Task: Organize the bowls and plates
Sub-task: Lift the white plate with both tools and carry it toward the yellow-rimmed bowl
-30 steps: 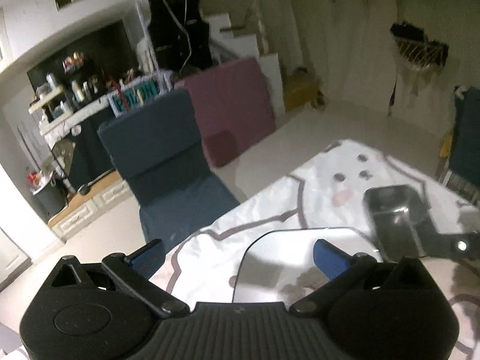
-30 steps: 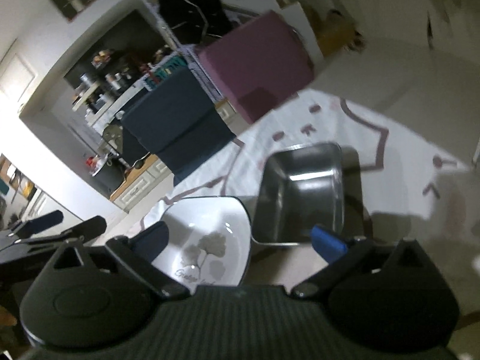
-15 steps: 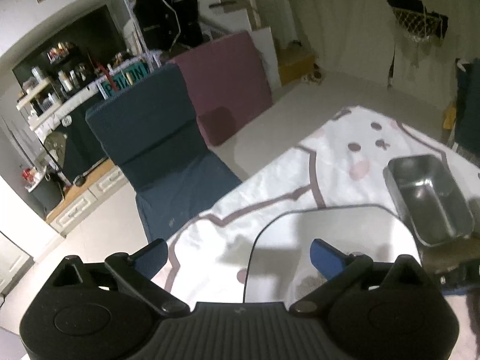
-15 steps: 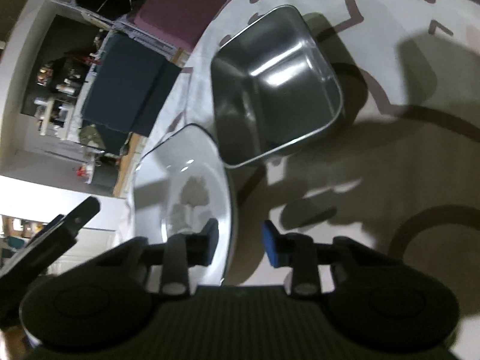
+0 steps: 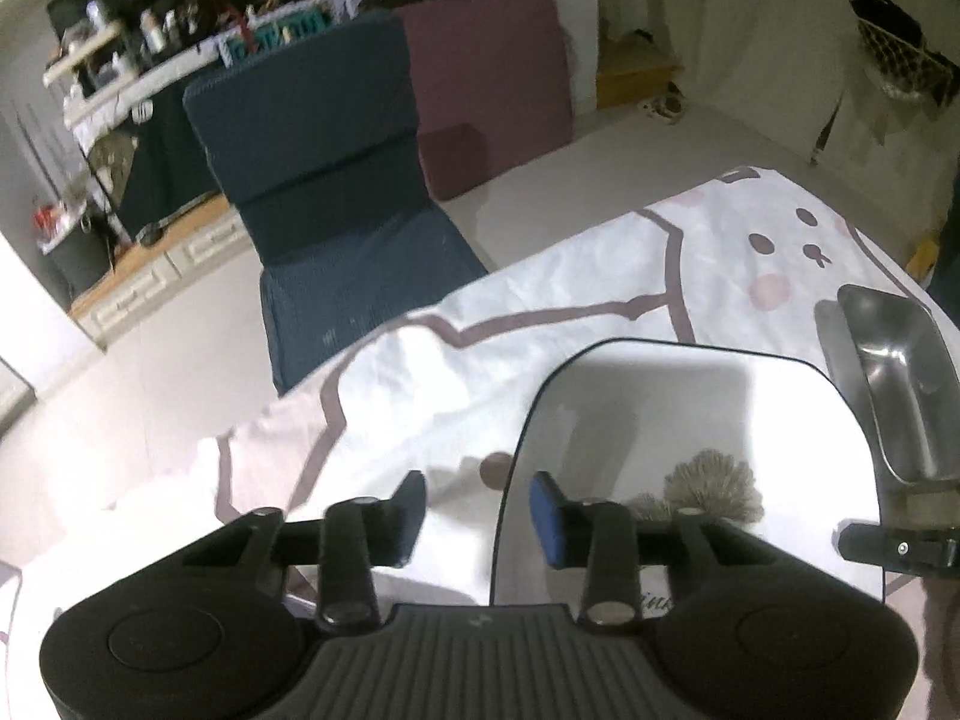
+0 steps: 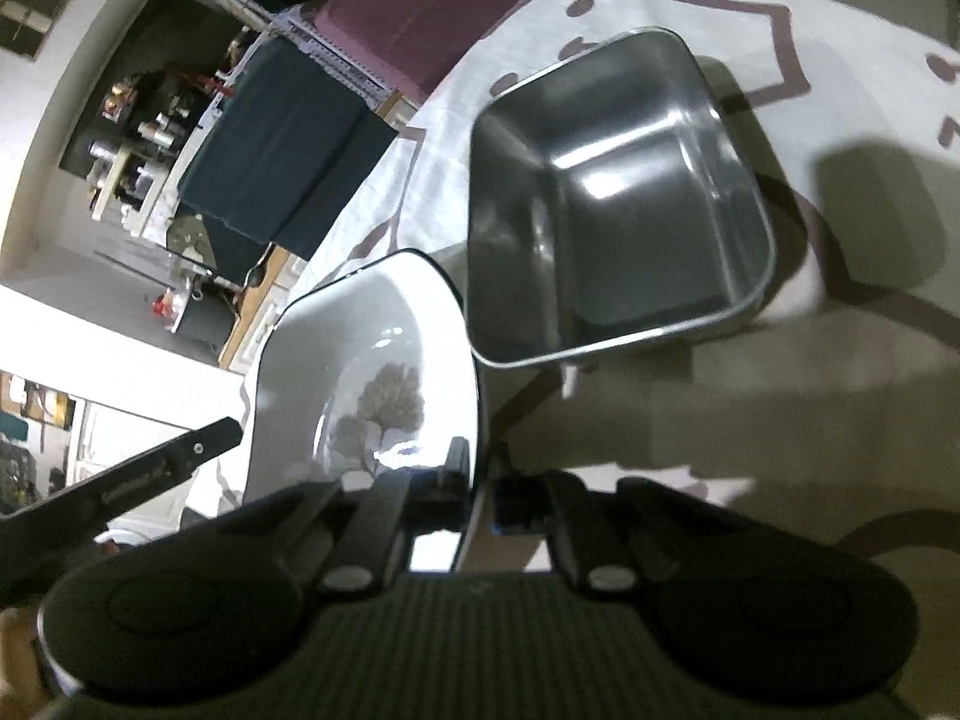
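A white square plate [image 5: 690, 414] with a black rim and a grey tree print lies on the tablecloth. Its left rim runs between the blue pads of my left gripper [image 5: 477, 498]. Those jaws are closing, and a gap still shows beside the rim. My right gripper [image 6: 480, 483] is shut on the right rim of the plate [image 6: 360, 354]. A square steel bowl [image 6: 618, 198] stands just beyond the plate's right side and shows in the left wrist view as the steel bowl [image 5: 894, 384].
The white tablecloth [image 5: 600, 276] with a brown cartoon outline covers the table, whose far edge drops to the floor. A dark blue chair [image 5: 336, 180] and a mauve cushion [image 5: 492, 78] stand beyond it. Cluttered shelves [image 5: 138, 42] line the back wall.
Both grippers came down onto the plate. The right jaws went from wide open to shut on the plate's right rim. The left jaws narrowed around its left rim.
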`<state>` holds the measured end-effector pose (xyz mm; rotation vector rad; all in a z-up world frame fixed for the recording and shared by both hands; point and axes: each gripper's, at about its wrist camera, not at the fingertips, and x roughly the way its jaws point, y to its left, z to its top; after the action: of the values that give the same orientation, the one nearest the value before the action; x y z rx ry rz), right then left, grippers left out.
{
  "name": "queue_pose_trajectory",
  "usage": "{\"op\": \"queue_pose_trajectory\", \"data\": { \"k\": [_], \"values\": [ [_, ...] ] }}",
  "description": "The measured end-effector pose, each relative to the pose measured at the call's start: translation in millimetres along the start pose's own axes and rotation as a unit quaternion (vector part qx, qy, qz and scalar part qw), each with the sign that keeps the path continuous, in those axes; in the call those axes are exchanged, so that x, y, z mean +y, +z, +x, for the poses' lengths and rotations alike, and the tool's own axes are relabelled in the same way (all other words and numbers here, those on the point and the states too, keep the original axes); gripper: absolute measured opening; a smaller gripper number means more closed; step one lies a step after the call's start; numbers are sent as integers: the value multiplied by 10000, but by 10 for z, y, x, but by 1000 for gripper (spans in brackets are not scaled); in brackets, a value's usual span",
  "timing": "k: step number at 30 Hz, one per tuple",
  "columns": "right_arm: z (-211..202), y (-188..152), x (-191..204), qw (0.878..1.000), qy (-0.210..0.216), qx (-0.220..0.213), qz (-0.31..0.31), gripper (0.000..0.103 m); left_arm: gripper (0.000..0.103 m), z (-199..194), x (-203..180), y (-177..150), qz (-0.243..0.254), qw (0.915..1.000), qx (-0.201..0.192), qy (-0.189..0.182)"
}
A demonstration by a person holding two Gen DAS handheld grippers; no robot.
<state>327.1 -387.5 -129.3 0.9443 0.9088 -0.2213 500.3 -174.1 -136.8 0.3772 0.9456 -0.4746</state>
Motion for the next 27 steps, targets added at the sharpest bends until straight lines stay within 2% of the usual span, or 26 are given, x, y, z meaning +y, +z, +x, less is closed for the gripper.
{"op": "queue_pose_trajectory", "data": {
  "k": [5,7,19,27],
  "values": [
    [13,25,0,9998,91,-74,-169,7,18,79,30,-37,-174,9996,126,-202],
    [1,20,-35,9998,119,-68,-176,7,16,110,29,-45,-180,9994,189,-213],
    [-1,24,-126,9994,282,-22,-199,7,14,194,73,-96,-278,9978,289,-537],
    [97,136,-94,9992,270,-53,-295,6,14,81,79,-260,104,9958,482,-772]
  ]
}}
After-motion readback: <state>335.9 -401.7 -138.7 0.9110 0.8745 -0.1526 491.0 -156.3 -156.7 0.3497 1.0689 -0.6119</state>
